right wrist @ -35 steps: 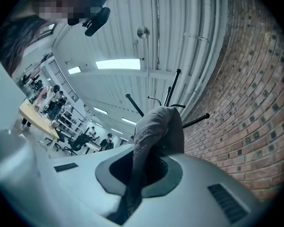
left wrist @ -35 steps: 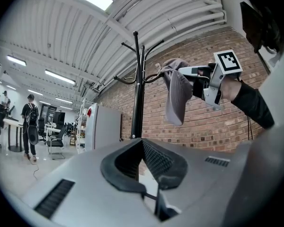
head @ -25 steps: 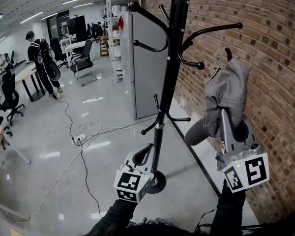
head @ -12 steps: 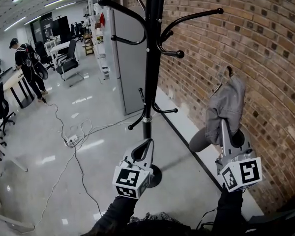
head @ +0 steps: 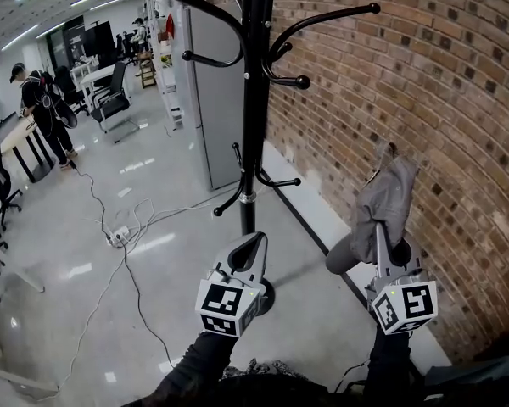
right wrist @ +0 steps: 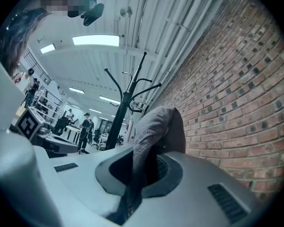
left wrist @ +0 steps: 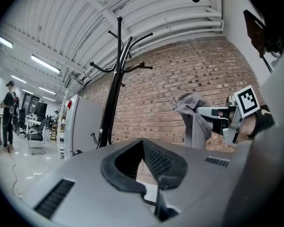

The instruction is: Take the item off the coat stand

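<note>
The garment (head: 386, 197), clamped in the right gripper (head: 379, 227), has come away from the stand (head: 253, 100). A second ago its top sat just beside the tip of the stand's right-hand hook (head: 301, 81); now it hangs lower and well apart from that hook, out along the brick wall (head: 458, 100). The right gripper has dropped with it and drawn back toward the person holding it. The head view has swung too, so the stand now shows further left. The left gripper (head: 256, 241) has edged up slightly, covering more of the stand's base.
</note>
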### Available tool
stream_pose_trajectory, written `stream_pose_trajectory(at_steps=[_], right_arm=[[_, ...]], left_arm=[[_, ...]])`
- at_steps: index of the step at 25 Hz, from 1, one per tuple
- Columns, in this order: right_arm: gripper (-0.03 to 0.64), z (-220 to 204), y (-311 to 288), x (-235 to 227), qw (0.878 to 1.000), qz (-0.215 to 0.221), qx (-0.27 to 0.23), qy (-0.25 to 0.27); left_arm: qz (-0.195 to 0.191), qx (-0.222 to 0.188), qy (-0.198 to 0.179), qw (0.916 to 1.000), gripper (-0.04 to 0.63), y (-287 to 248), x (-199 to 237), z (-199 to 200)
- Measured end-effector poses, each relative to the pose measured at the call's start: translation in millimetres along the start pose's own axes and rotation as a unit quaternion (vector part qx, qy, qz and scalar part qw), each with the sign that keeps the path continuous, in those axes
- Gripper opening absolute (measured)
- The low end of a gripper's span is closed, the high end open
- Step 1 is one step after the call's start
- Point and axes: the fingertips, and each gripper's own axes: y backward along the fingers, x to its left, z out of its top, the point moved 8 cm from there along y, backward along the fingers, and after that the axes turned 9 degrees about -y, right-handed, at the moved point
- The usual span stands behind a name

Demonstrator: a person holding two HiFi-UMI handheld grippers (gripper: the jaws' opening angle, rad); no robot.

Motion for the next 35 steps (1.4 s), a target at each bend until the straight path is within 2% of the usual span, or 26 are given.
stream_pose_trajectory(at_steps=[16, 25, 35], right_arm=[[0.014, -61.5, 41.4, -6.2, 0.997, -0.011, 0.073, -0.021], [0.014, -64.3, 48.4, -7.8, 0.995, -0.016, 0.087, -0.037], [0.014, -64.5, 51.2, -4.9, 0.996, -0.012, 0.089, -0.028]], left_arm=[[-0.02, 0.003, -0.001, 0.9998, 0.008, -4.9, -21.6, -3.2], [-0.016, 0.005, -0.005, 0.9999, 0.008, -2.7, -23.1, -0.7], [-0.011, 0.006, -0.004, 0.9999, 0.008, -0.8, -23.8, -1.6]])
